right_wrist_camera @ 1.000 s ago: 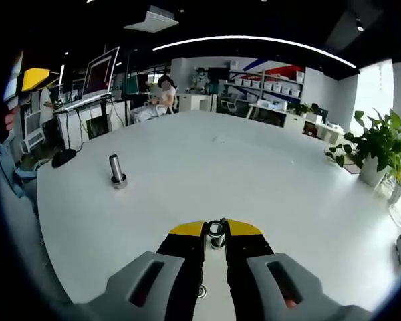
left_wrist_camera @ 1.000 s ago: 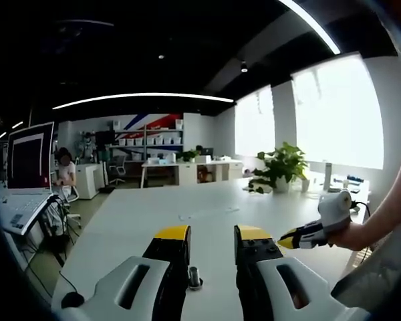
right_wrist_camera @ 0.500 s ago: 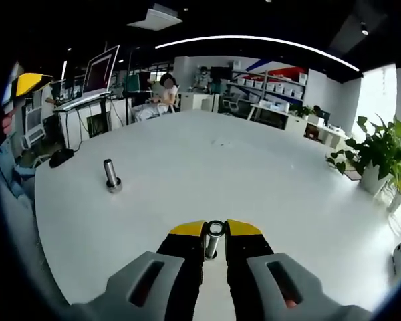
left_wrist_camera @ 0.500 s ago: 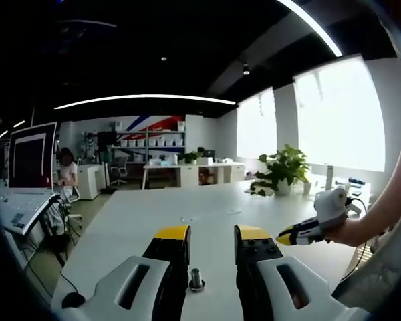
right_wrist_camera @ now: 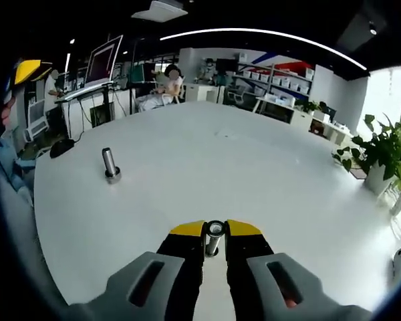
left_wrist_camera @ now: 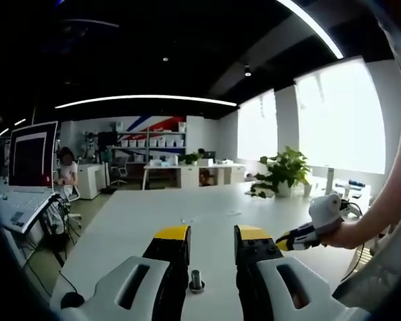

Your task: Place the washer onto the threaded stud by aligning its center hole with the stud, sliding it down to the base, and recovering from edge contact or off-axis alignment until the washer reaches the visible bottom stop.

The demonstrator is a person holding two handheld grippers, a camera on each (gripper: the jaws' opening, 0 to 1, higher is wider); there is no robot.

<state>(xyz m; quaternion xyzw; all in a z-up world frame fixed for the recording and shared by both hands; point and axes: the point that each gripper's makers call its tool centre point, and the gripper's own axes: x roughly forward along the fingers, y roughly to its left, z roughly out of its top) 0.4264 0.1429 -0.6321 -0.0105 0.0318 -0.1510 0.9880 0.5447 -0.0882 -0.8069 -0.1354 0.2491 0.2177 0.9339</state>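
The right claw (right_wrist_camera: 214, 231), clamping a metal piece (right_wrist_camera: 214, 235), has lifted off the table (right_wrist_camera: 267, 174).

Both views skim low over the white table (left_wrist_camera: 207, 221) — sharing the stud (right_wrist_camera: 110, 164).

1. Left gripper (left_wrist_camera: 211, 235): two black jaws with yellow tips at 12 o'clock, set on pale grey bodies, each with a dark oblong slot.
2. Right gripper (right_wrist_camera: 215, 230): the same build, black jaws, yellow tips, grey slotted bodies.
3. In the left gripper view at 3 o'clock, the right gripper shows a white body and a yellow-tipped black jaw.
4. The arm (left_wrist_camera: 387, 204) behind it is bare, no sleeve showing.
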